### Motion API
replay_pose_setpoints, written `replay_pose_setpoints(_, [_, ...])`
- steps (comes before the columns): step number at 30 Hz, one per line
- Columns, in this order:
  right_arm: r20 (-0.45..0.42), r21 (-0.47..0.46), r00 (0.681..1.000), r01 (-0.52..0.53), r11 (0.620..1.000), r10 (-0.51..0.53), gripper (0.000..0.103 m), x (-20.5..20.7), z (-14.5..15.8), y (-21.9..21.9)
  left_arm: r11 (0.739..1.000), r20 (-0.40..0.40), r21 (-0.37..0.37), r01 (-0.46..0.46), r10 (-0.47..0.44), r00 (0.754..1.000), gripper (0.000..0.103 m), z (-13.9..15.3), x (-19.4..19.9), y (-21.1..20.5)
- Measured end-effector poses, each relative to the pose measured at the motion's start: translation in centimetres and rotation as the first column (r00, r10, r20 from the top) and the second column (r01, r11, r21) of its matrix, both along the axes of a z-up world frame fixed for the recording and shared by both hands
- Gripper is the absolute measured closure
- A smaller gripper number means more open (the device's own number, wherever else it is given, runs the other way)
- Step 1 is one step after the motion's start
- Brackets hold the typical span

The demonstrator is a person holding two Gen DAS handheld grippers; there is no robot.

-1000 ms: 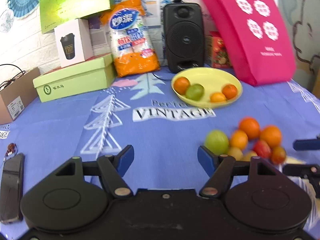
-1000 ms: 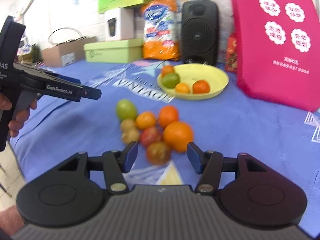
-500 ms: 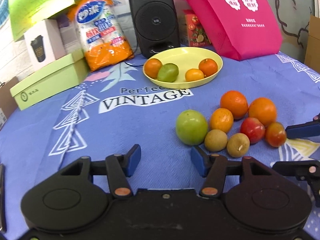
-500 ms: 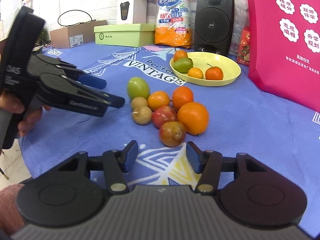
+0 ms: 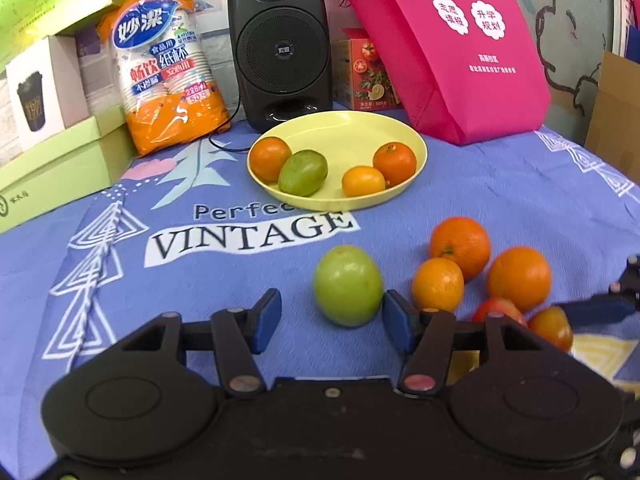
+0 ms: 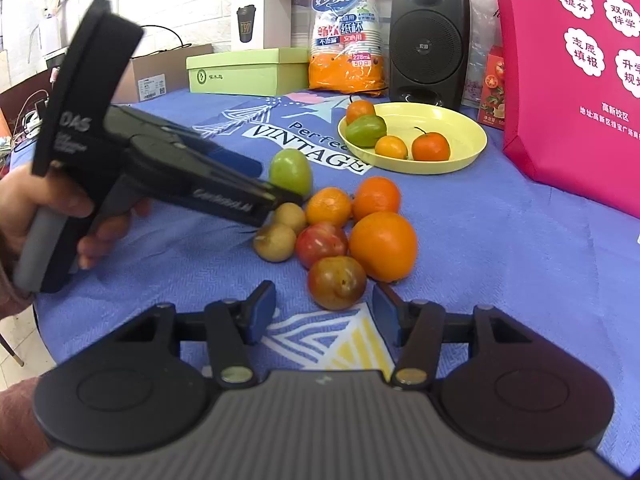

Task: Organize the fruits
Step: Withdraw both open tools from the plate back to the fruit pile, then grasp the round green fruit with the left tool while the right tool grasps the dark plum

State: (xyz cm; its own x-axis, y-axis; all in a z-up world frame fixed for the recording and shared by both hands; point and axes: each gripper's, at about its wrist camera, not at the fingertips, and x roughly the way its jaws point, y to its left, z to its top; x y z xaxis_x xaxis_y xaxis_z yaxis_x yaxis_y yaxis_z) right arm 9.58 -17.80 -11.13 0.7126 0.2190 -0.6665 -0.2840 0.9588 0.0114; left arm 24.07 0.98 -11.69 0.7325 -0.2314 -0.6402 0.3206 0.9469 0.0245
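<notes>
A yellow plate [image 5: 360,128] [image 6: 460,120] holds two oranges, a small yellow-orange fruit and a green fruit. A pile of loose fruit lies on the blue cloth in front of it. My left gripper [image 5: 332,318] is open, its fingers either side of a green apple [image 5: 347,285] [image 6: 290,168] without closing on it. My right gripper [image 6: 324,314] is open just before a dark red plum [image 6: 337,282]. Behind the plum lie a large orange [image 6: 383,245], a red apple [image 6: 321,242], two brown fruits [image 6: 276,240] and smaller oranges [image 6: 329,206].
A black speaker [image 5: 280,44], an orange cup pack [image 5: 168,64], green boxes [image 5: 60,164] and a pink bag [image 5: 460,40] stand behind the plate. The left hand-held gripper's body [image 6: 160,152] crosses the left of the right wrist view.
My left gripper has moved forward and right until the green apple sits between its fingers. My right gripper has moved closer to the plum.
</notes>
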Motion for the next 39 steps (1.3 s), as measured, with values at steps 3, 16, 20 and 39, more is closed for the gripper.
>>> replay_pose_setpoints(3, [0.000, 0.002, 1.000, 0.000, 1.000, 0.000, 0.049, 0.1, 0.0, 0.1, 0.999, -0.025, -0.050, -0.009, 0.008, 1.000, 0.046, -0.3, 1.1, 0.3])
replay_pose_setpoints(16, [0.012, 0.018, 1.000, 0.024, 1.000, -0.024, 0.073, 0.2, 0.0, -0.1, 0.998, -0.010, -0.070, 0.005, -0.006, 1.000, 0.067, -0.1, 0.2, 0.2])
replay_pose_setpoints(20, [0.014, 0.024, 0.999, 0.030, 0.999, -0.031, 0.074, 0.0, 0.0, -0.1, 0.996, 0.001, -0.089, 0.000, 0.000, 1.000, 0.067, 0.6, -0.7, 0.7])
replay_pose_setpoints(39, [0.096, -0.019, 0.994, 0.061, 0.998, -0.059, 0.074, -2.2, 3.5, -1.2, 0.993, 0.078, -0.120, -0.009, 0.018, 0.997, 0.067, 5.2, -5.3, 3.0])
